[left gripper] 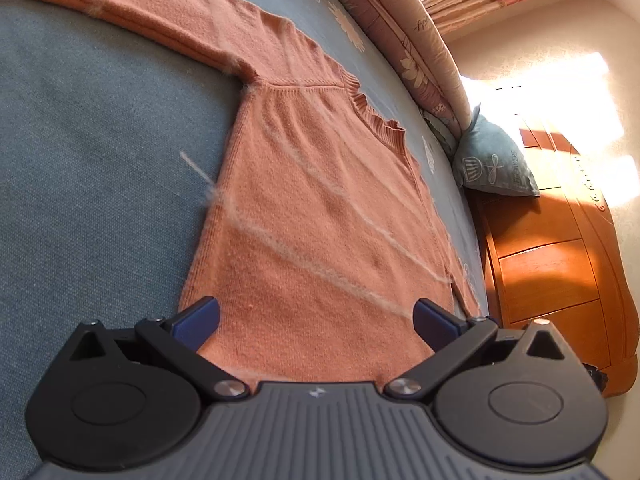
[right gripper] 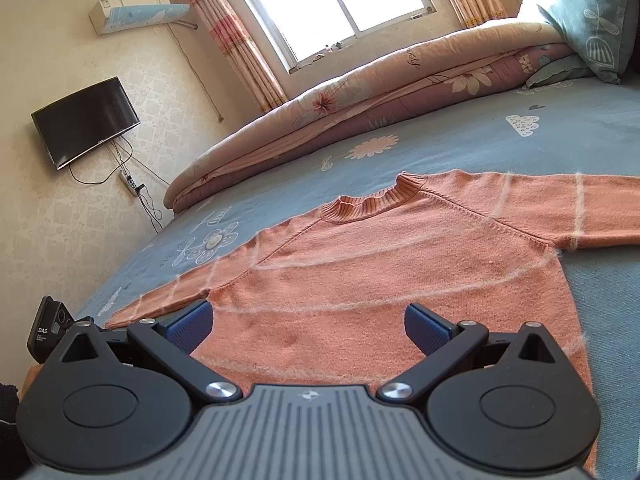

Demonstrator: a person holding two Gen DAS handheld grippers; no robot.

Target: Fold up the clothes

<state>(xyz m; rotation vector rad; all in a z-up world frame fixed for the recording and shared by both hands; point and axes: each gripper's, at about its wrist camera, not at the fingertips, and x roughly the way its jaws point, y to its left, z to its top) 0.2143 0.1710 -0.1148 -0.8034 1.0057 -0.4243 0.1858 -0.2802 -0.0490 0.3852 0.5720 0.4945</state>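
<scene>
An orange knit sweater [left gripper: 312, 216] with thin pale stripes lies flat on the blue bedsheet [left gripper: 92, 152], front up, both sleeves spread outward. It also shows in the right wrist view [right gripper: 380, 264], with its ribbed collar [right gripper: 372, 202] toward the quilt. My left gripper [left gripper: 316, 320] is open and empty, just above the sweater's lower body. My right gripper [right gripper: 308, 326] is open and empty over the lower body near the hem, by the side with the sleeve [right gripper: 168, 296] that reaches the bed edge.
A rolled floral quilt [right gripper: 360, 92] lies along the far side of the bed. A teal pillow [left gripper: 492, 156] sits by the wooden headboard [left gripper: 560, 264]. A wall TV [right gripper: 86, 120], an air conditioner [right gripper: 136, 12] and a window [right gripper: 332, 4] are beyond the bed. A black device [right gripper: 50, 330] is at the bed's edge.
</scene>
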